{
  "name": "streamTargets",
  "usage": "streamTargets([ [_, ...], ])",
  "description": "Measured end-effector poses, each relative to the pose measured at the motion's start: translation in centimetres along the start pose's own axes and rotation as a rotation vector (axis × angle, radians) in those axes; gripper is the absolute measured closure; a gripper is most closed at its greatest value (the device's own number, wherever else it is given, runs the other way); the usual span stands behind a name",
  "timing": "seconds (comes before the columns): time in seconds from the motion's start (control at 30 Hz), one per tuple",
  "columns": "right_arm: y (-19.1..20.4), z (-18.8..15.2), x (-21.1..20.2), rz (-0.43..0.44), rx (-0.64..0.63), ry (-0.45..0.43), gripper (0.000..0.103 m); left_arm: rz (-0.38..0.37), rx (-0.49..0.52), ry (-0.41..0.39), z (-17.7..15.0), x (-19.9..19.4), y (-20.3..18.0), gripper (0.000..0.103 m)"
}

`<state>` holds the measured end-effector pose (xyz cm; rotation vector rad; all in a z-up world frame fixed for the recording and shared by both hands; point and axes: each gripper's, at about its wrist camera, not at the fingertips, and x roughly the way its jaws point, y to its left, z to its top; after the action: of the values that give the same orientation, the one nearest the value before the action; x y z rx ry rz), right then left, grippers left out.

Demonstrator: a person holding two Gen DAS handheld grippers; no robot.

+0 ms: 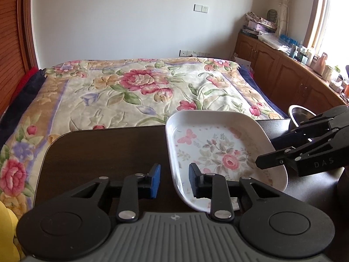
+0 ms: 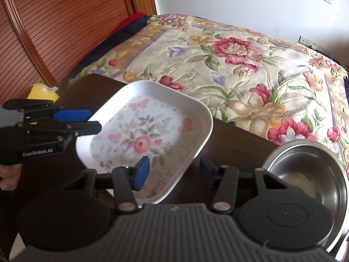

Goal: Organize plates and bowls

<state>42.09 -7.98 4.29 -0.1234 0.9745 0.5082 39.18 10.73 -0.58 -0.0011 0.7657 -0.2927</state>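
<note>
Counter (image 1: 104, 150) of dark wood carries everything here, its rounded corner off to the left of the left gripper (image 1: 174, 180). That gripper has its jaws spread, straddling the near left rim of the floral plate (image 1: 220, 150): its left finger is outside the rim over bare wood, its right finger over the plate's inside. Whether either pad touches the rim is hard to make out. The plate, white and squarish with a pink rose and butterflies, lies flat on the counter, ahead and to the right of this gripper.

In the right wrist view, the right gripper (image 2: 174, 171) is also spread wide, its left finger over the plate's near corner and its right finger outside the rim above dark wood. A steel bowl (image 2: 305, 170) sits just to the right of it, partly covered by the gripper body and cut off by the frame edge.

Beyond the counter lies a bed (image 1: 135, 87) with a flowered blanket, then a pale wall. A slatted wooden panel (image 2: 54, 21) stands far left, and low cabinets (image 1: 283, 69) under a bright window far right.
</note>
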Motion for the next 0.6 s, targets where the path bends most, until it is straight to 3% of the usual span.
streamTargets([
  [0.17, 0.14, -0.09, 0.06, -0.007, -0.018, 0.0, 0.065, -0.001, 0.0, 0.019, 0.01, 0.58, 0.17, 0.058],
  [0.53, -0.05, -0.17, 0.27, -0.004, -0.029, 0.006, 0.074, 0.001, -0.004, 0.014, -0.02, 0.76, 0.43, 0.061],
  [0.6, 0.04, -0.27, 0.34, 0.008, -0.034, 0.01, 0.081, 0.0, -0.002, 0.011, -0.1, 0.82, 0.43, 0.061],
])
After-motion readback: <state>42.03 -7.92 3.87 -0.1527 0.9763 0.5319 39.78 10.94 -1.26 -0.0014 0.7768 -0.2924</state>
